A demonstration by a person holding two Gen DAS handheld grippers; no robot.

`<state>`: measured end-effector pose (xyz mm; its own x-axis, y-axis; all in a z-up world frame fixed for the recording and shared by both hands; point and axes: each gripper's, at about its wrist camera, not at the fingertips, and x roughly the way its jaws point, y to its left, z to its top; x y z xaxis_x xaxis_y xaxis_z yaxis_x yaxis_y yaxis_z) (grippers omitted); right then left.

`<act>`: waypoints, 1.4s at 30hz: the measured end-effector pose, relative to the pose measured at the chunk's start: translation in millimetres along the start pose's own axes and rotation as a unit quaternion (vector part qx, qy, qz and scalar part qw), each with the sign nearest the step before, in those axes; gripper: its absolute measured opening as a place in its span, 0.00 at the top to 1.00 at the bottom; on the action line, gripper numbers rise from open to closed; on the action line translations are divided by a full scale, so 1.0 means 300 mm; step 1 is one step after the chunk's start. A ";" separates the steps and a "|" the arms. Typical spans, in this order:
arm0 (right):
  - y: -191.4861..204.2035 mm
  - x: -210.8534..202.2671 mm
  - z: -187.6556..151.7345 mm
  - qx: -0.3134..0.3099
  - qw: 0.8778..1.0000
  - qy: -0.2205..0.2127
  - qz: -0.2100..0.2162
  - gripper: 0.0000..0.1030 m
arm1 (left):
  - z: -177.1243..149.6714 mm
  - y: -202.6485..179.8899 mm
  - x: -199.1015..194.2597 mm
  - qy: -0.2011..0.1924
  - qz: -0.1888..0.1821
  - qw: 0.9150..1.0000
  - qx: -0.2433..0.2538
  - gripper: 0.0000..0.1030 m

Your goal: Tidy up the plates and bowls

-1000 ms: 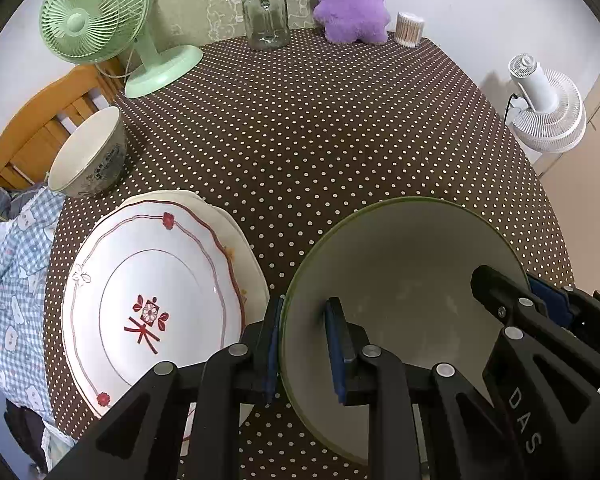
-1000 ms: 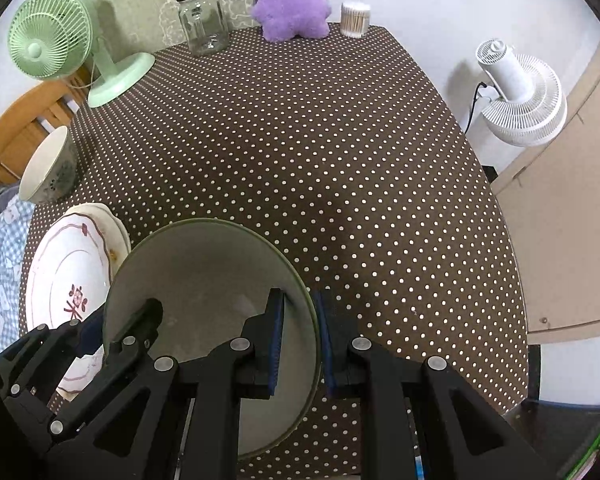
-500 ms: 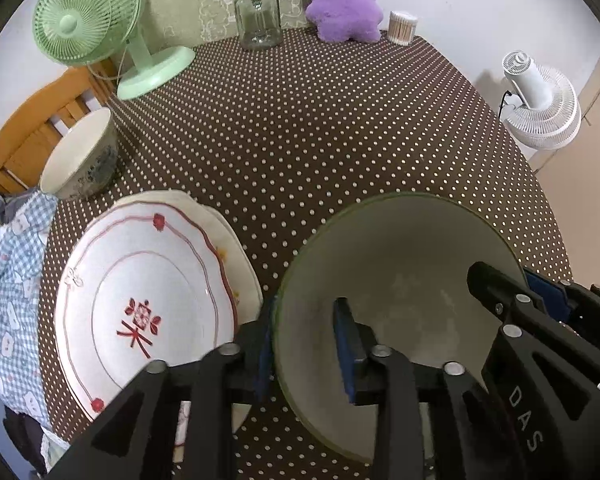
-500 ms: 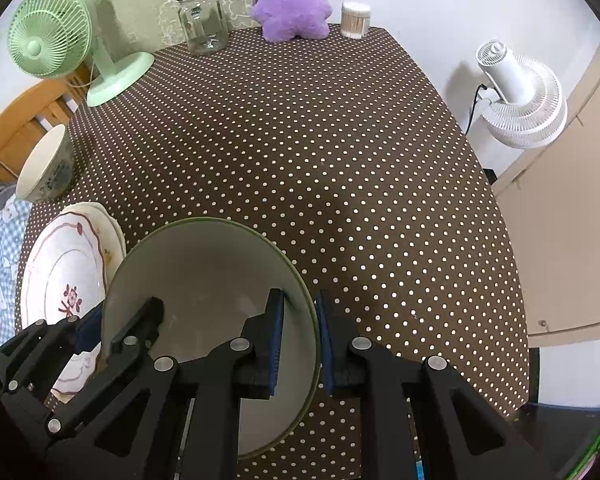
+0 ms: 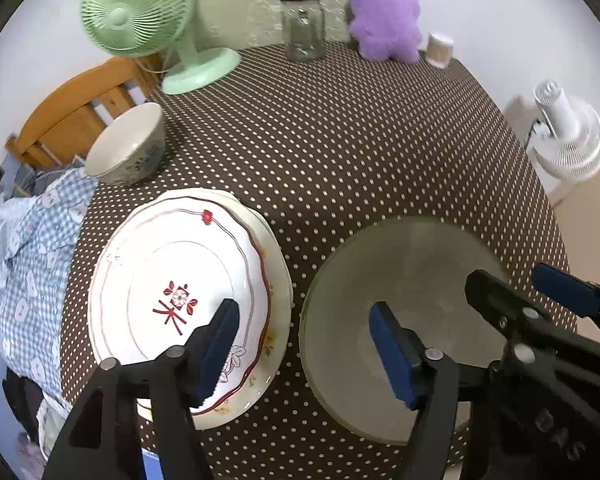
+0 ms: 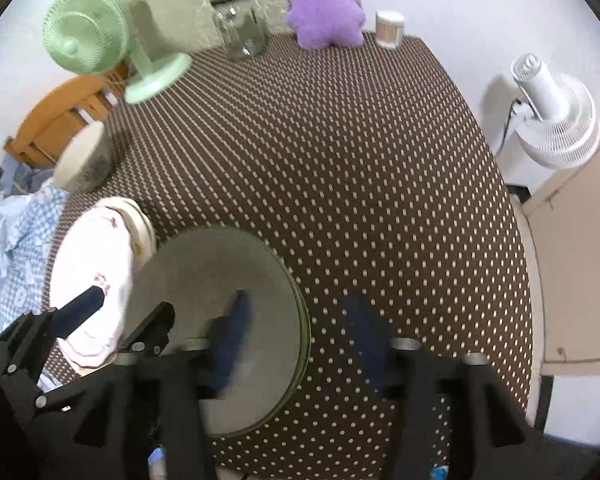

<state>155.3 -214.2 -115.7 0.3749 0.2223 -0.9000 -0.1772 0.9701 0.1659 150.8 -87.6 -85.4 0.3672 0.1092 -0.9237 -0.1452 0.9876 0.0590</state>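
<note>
A wide green-rimmed bowl [image 5: 404, 280] [image 6: 220, 280] rests on the dotted tablecloth, just right of a stack of plates [image 5: 172, 280] [image 6: 92, 248] whose top one has a red pattern. My left gripper [image 5: 306, 350] [image 6: 116, 316] straddles the bowl's left rim. Its jaws are opening, and the blue pads stand apart from the rim. My right gripper [image 6: 300, 340] [image 5: 532, 284] straddles the right rim. Its jaws are opening too and its pads are off the bowl, though that view is blurred. A small patterned bowl [image 5: 126, 148] [image 6: 84, 160] sits at the table's left edge.
At the table's far edge stand a green fan [image 5: 140, 12], a glass jar [image 5: 302, 26], a purple plush toy [image 5: 384, 20] and a small white pot [image 5: 438, 48]. A wooden chair [image 5: 72, 108] with checked cloth is on the left. A white floor fan [image 5: 564, 136] stands right.
Both grippers were shut on the big bowl's rim, then opened, the left one first. The bowl sits slightly farther from the plates, and the right wrist view has blurred.
</note>
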 end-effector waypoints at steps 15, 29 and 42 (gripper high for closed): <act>0.154 -0.084 0.099 -0.046 0.999 -0.027 -0.003 0.24 | 0.076 0.127 -0.077 -0.036 -0.002 0.999 -0.030 0.20; 0.390 -0.025 0.189 0.004 0.999 -0.038 -0.018 0.24 | 0.176 0.355 -0.039 -0.043 -0.023 0.999 0.012 0.25; 0.623 0.121 0.321 0.011 0.999 -0.021 -0.039 0.24 | 0.273 0.573 0.086 -0.026 -0.042 0.999 0.016 0.26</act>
<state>223.4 -15.4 -78.7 0.4237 0.1500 -0.8933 -0.1262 0.9864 0.1058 210.6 94.1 -68.2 0.4241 0.0302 -0.9051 -0.0832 0.9965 -0.0057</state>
